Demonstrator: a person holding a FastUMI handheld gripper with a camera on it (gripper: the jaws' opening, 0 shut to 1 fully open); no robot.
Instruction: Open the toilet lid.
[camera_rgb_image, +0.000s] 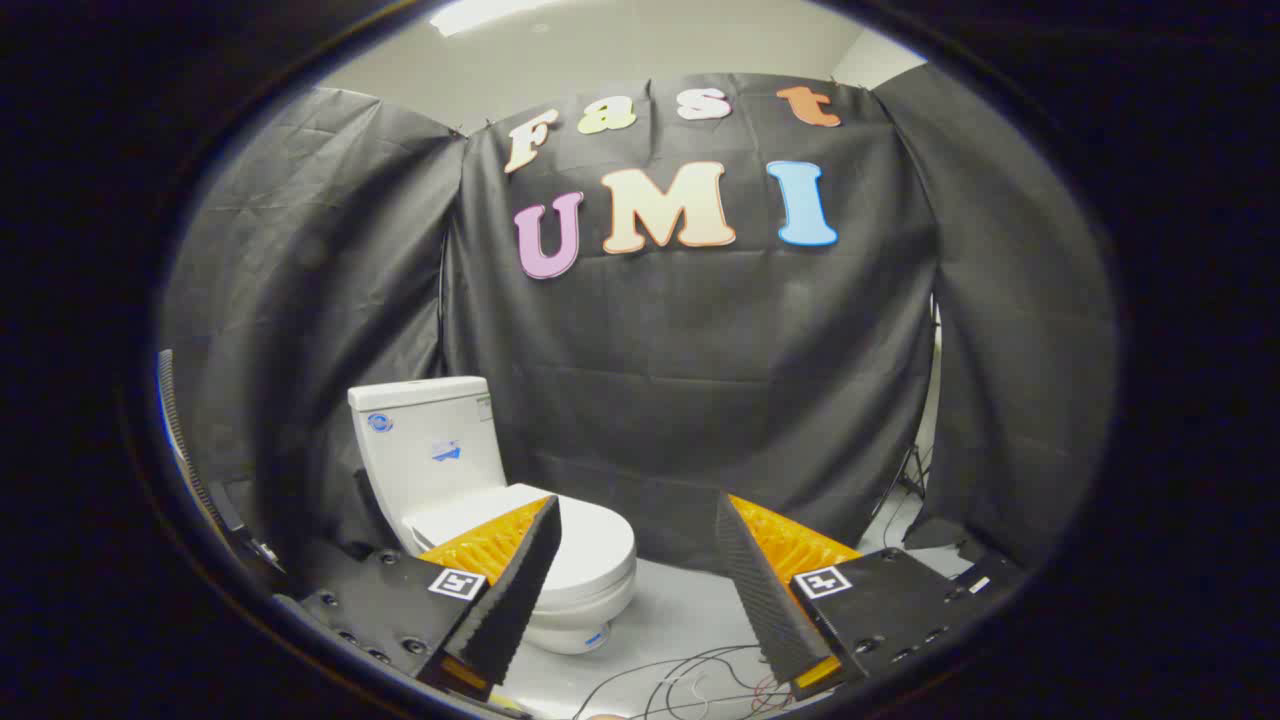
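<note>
The gripper (636, 520) is held with its two fingers wide apart, and nothing is between them. Through the gap one sees the pale floor (680, 610) and the black cloth wall (700, 400) of the booth.

The toilet (480, 500) stands beyond the fingers, at about ten o'clock from the gap, in front of the cloth. It is white and is turned a little, so its front points toward four o'clock. The tank (430, 450) is at the back, upright, with small stickers on its face. The toilet lid (590, 545) lies flat and closed on the bowl, so what is inside the bowl cannot be seen. The left finger (510, 590) covers part of the lid and of the bowl in this view, but it is not clear that it touches them; it seems to be nearer to the camera.

On the floor at six o'clock, close under the fingers, several thin cables (690, 680) lie loose in curves. At three o'clock, behind the edge of the cloth, a thin stand leg (912, 470) is visible. The ceiling (620, 40) above the cloth is light.
</note>
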